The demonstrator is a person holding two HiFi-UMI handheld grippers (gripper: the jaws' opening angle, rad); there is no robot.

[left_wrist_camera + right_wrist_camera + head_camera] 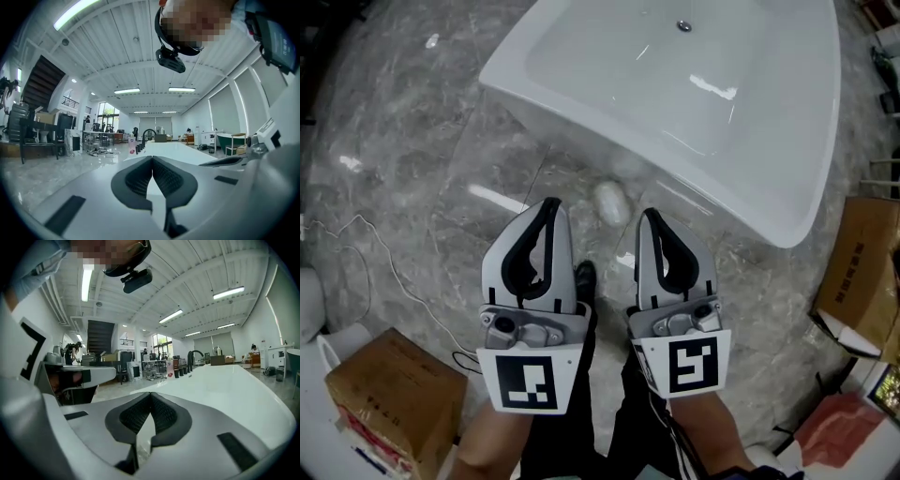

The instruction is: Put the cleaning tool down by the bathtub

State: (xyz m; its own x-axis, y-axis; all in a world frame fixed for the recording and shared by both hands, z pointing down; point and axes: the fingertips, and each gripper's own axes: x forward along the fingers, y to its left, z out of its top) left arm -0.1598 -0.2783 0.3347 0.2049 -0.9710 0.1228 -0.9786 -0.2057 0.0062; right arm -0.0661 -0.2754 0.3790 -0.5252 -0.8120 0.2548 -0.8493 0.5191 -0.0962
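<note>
On the floor (403, 197) at twelve o'clock, just beside the bathtub (806, 112), lay a blurry whitish lump (610, 201), probably the cleaning tool. The left gripper (549, 202) and right gripper (649, 215) were closed and empty, so the task looked done.

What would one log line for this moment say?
left claw: shut, empty | right claw: shut, empty | bathtub: ahead | pale object: on floor near bathtub

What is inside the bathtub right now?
Only a metal drain shows inside the bathtub; nothing else lies in its white basin. Its far end runs past the picture's top edge, unseen. A pale rounded object lies on the floor outside, beside its near wall.
</note>
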